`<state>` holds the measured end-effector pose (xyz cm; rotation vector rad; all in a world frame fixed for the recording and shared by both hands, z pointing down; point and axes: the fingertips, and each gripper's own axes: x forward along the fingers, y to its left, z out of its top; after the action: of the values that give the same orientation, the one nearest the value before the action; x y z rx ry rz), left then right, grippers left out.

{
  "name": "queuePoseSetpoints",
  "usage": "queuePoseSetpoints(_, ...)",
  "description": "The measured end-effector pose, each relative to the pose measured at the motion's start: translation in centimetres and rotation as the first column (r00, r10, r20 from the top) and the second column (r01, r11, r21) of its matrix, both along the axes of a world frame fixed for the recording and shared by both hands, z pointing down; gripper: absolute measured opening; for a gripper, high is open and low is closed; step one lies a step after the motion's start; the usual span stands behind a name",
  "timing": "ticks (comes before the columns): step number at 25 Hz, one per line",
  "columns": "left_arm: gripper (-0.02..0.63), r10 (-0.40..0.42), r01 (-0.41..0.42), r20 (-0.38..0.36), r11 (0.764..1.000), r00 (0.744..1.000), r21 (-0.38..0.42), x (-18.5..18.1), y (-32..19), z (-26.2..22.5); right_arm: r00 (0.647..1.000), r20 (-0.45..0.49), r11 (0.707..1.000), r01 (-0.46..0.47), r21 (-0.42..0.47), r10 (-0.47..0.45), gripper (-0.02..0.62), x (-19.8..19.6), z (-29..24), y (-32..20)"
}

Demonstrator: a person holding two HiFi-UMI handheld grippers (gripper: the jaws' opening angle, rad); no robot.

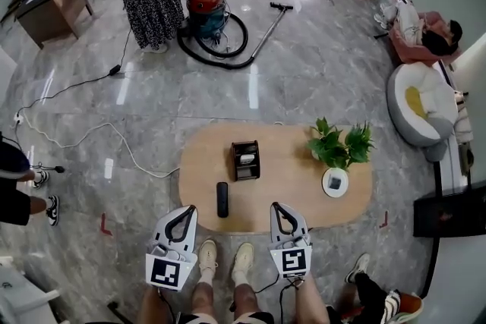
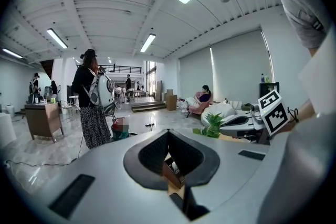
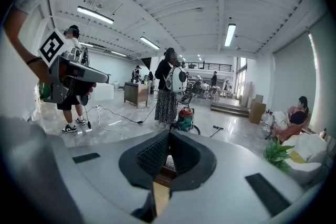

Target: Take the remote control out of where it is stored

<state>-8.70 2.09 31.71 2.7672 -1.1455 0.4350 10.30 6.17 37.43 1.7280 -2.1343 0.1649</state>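
head view: remote [image 1: 222,199] lies flat on table [image 1: 199,155], just ahead-right of left gripper [image 1: 184,210], outside the box [image 1: 245,160] further ahead.
left gripper: jaws together, empty.
right gripper [image 1: 278,207]: jaws together, empty; box ahead-left.
why: both sit low at the table edge, gripping nothing, probably because the remote looks already out.

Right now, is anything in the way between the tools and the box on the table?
Right tool: nothing visible, just bare table up to the storage box. Left tool: a black remote lies flat on the table, roughly between it and the box. Both tools are shut.
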Motion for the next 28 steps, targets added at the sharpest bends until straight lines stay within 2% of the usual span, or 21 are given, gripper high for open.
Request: queuePoseSetpoints(28, 0.005, 0.007, -0.006, 0.022, 0.998, 1.000, -0.057, 0.7, -3.9, 9.6, 0.999, -0.018, 0.999, 0.033, -0.038, -0.034, 0.008, 1.2, 9.4, -5.8)
